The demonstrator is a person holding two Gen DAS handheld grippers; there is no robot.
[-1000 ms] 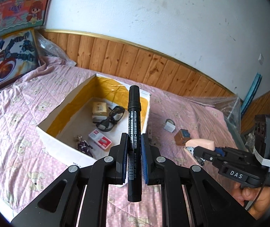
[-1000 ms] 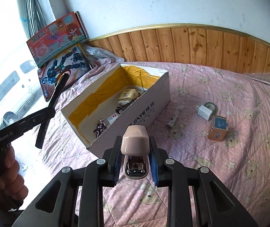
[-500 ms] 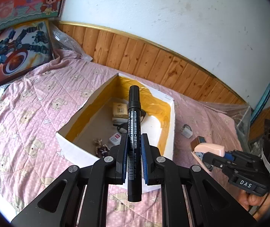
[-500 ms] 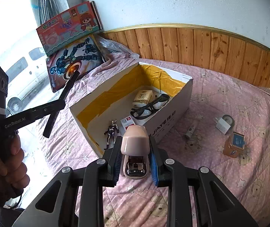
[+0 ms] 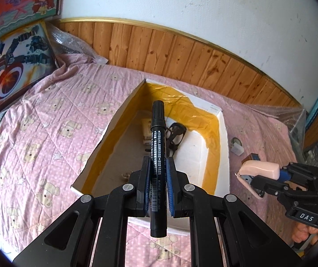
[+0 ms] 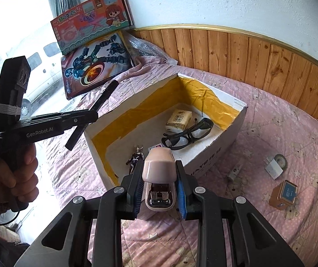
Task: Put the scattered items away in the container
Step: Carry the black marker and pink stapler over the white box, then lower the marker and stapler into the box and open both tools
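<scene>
Pink quilt (image 6: pixel 281 133) (wood-panelled wall (image 6: pixel 259 60)); jaws grip marker (image 5: pixel 157 146), stapler (image 6: pixel 159 173).

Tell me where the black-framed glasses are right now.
The black-framed glasses lie inside the white cardboard box with yellow lining, beside a small tan packet, ahead of the right claw in its view.

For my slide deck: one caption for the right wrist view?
Right gripper carries a pink stapler toward the open box; black glasses lie inside.
</scene>
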